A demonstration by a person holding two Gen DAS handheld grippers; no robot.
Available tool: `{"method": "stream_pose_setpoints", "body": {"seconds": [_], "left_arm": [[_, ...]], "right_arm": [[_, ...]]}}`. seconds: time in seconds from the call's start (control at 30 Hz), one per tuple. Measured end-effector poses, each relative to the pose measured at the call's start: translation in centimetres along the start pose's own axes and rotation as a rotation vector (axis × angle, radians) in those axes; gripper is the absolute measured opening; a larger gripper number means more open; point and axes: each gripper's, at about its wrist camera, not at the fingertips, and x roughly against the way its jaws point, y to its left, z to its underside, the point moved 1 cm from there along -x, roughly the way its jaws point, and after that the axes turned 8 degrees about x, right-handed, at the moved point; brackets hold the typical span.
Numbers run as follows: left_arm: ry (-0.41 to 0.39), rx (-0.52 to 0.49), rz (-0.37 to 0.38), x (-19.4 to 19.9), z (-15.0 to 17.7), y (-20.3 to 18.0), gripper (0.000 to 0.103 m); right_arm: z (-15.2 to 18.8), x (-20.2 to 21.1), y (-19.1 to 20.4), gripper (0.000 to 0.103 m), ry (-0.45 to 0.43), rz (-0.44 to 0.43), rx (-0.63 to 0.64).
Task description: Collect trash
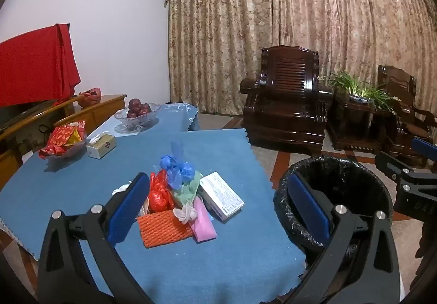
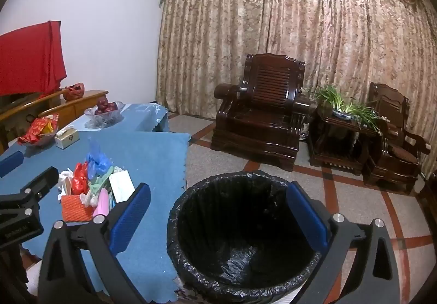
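Observation:
A pile of trash lies on the blue tablecloth (image 1: 68, 189): an orange foam net (image 1: 164, 227), a red wrapper (image 1: 159, 194), a blue plastic bag (image 1: 177, 167), a pink packet (image 1: 203, 222), green paper (image 1: 188, 192) and a white box (image 1: 221, 194). The pile also shows in the right wrist view (image 2: 90, 189). A bin with a black liner (image 2: 240, 235) stands on the floor right of the table. My left gripper (image 1: 218, 208) is open and empty, above the pile. My right gripper (image 2: 218, 216) is open and empty, above the bin.
On the table's far side sit a snack bowl (image 1: 64, 140), a tissue box (image 1: 101, 145) and a glass fruit bowl (image 1: 138, 113). Dark wooden armchairs (image 2: 259, 118), a plant stand (image 2: 344, 124) and curtains are beyond.

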Motion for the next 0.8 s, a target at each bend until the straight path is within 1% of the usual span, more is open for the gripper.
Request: {"method": "stream_pose_setpoints", "body": {"seconds": [0.8], "left_arm": [[0.001, 0.006, 0.003, -0.01, 0.0, 0.03, 0.098]], "right_arm": [[0.08, -0.08, 0.15, 0.097, 0.005, -0.001, -0.001]]}}
